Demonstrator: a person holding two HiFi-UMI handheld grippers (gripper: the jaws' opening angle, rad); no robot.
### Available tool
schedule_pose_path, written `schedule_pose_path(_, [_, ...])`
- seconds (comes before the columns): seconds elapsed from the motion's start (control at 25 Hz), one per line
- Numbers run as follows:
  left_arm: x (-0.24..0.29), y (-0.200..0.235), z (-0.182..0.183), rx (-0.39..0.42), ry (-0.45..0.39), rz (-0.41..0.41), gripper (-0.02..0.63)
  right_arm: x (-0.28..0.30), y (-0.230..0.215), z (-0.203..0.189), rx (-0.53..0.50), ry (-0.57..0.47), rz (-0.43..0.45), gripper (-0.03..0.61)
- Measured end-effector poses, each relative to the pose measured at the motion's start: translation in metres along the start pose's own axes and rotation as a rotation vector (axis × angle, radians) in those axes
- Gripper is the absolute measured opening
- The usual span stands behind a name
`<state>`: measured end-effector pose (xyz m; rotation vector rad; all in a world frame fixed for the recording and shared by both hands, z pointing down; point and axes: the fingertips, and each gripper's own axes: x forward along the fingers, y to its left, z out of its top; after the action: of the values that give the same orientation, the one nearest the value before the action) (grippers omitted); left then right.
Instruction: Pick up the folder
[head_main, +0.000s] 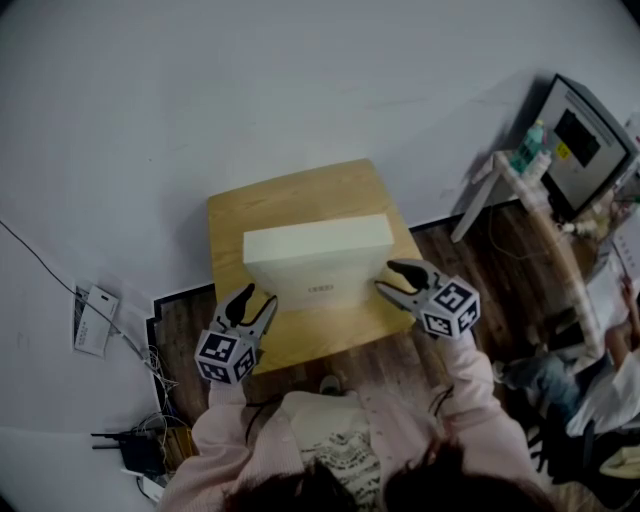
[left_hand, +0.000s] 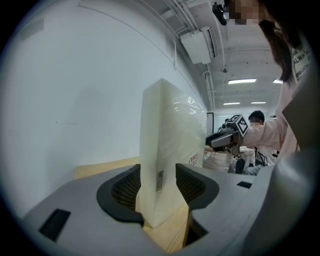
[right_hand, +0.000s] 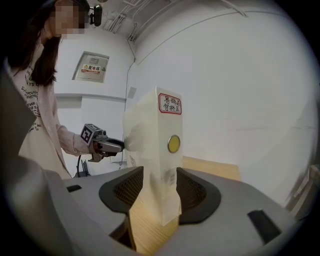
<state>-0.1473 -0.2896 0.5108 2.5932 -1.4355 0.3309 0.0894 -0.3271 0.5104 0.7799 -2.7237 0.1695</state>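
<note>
Straddling the folder (head_main: 318, 262) on the table (head_main: 240, 215) now: our left gripper (head_main: 256, 298) and right gripper (head_main: 387, 276) each bracket one end, jaws open, not yet clamped.

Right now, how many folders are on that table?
1. The white folder stands on the wooden table, one end inside the open left gripper, the other inside the open right gripper. No other seems hidden.

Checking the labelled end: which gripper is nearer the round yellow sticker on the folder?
Right. The right gripper straddles the end of the folder bearing the yellow sticker; the left gripper straddles the opposite end.
</note>
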Motion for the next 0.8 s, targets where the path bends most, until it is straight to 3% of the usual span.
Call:
schedule_pose_path(0.16, [0.009, 0.000, -0.006, -0.012, 0.030, -0.053, 0.276, 0.005, -0.001, -0.003, 0.001, 0.017, 0.038, 0.253])
schedule_pose_path(0.24, [0.013, -0.001, -0.012, -0.024, 0.055, -0.081, 0.337, 0.008, -0.003, -0.004, 0.003, 0.016, 0.051, 0.276])
schedule_pose_path(0.8, [0.027, 0.005, -0.013, -0.045, 0.080, -0.195, 0.430, 0.031, -0.008, -0.008, -0.011, 0.096, 0.131, 0.376])
